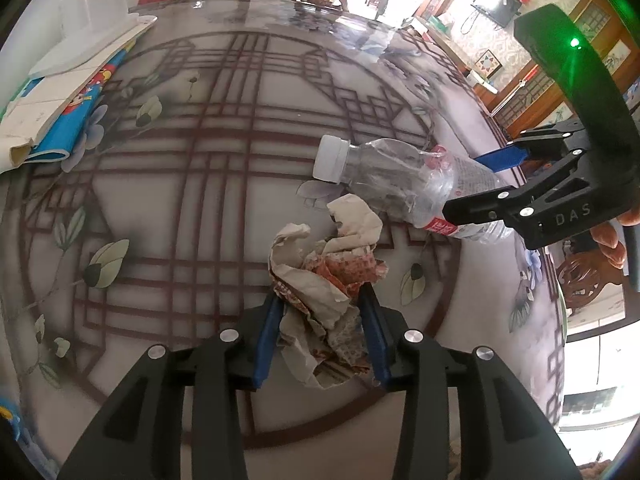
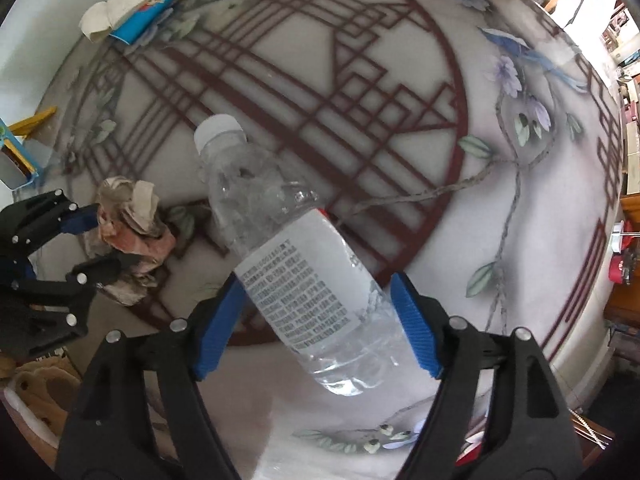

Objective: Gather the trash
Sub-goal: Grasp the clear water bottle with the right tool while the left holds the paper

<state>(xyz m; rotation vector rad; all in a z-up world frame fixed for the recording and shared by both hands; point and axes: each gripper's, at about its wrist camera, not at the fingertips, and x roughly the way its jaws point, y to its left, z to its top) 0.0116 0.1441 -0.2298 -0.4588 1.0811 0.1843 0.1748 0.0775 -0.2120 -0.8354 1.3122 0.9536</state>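
Note:
A crumpled beige and red paper wad (image 1: 326,284) sits between the blue pads of my left gripper (image 1: 322,300), which is shut on it above the table. It also shows in the right wrist view (image 2: 132,232), held by the left gripper (image 2: 94,240). A clear, crushed plastic bottle (image 2: 304,264) with a white cap and a white printed label is clamped between the blue pads of my right gripper (image 2: 316,284). In the left wrist view the bottle (image 1: 400,176) lies cap to the left, with the right gripper (image 1: 476,184) on its label end.
The round table (image 1: 200,184) has a dark red lattice pattern and painted flowers under glass. Colourful booklets and folded paper (image 1: 60,112) lie at its far left, with a white holder (image 1: 88,20) behind. A blue box (image 2: 16,160) stands at the left edge.

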